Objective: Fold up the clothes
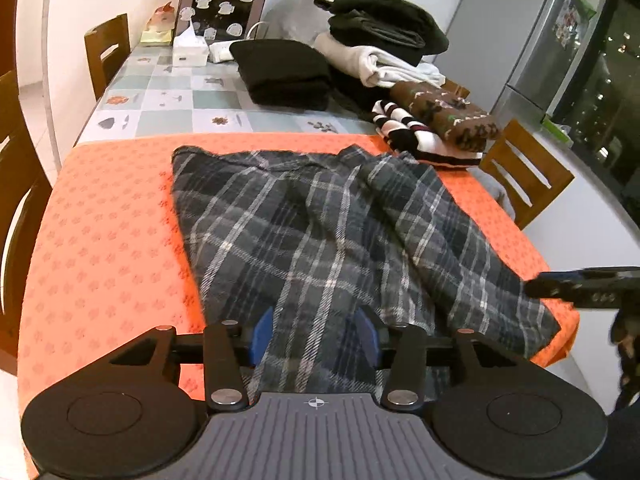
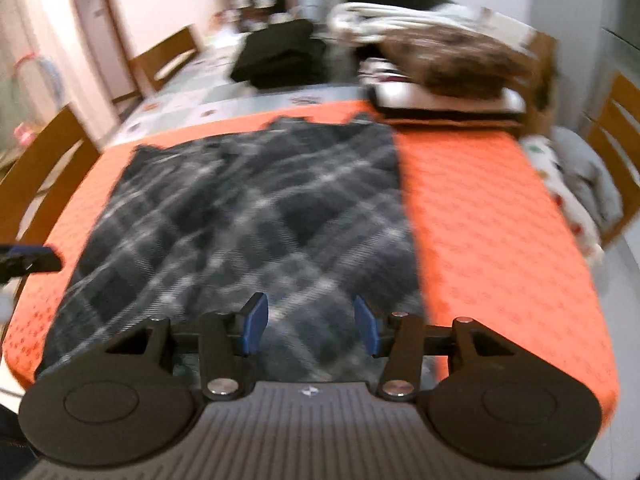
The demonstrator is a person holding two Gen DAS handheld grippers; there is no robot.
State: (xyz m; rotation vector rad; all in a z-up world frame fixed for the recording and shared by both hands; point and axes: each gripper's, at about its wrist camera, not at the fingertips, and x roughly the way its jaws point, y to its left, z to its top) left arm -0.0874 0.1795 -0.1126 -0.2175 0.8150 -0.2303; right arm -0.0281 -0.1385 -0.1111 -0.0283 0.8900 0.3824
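Note:
A dark grey plaid garment (image 1: 320, 232) lies spread on the orange tablecloth (image 1: 112, 232), with its right part folded over into a diagonal flap. My left gripper (image 1: 316, 334) is at the garment's near hem. It is open, its blue pads apart with the cloth lying between them and not pinched. In the blurred right wrist view, my right gripper (image 2: 310, 328) is open over the near edge of the plaid garment (image 2: 248, 216), and nothing is gripped. The right gripper's tip (image 1: 580, 286) shows at the garment's right corner. The left gripper (image 2: 28, 260) peeks in at the far left.
Folded clothes stand at the back of the table: a black stack (image 1: 284, 72), a brown patterned sweater (image 1: 444, 114) on a striped one (image 1: 416, 136), and white (image 1: 380, 64) and dark (image 1: 380, 20) piles. Wooden chairs (image 1: 524, 176) (image 1: 108, 48) flank the table. A fridge (image 1: 532, 40) stands at the right.

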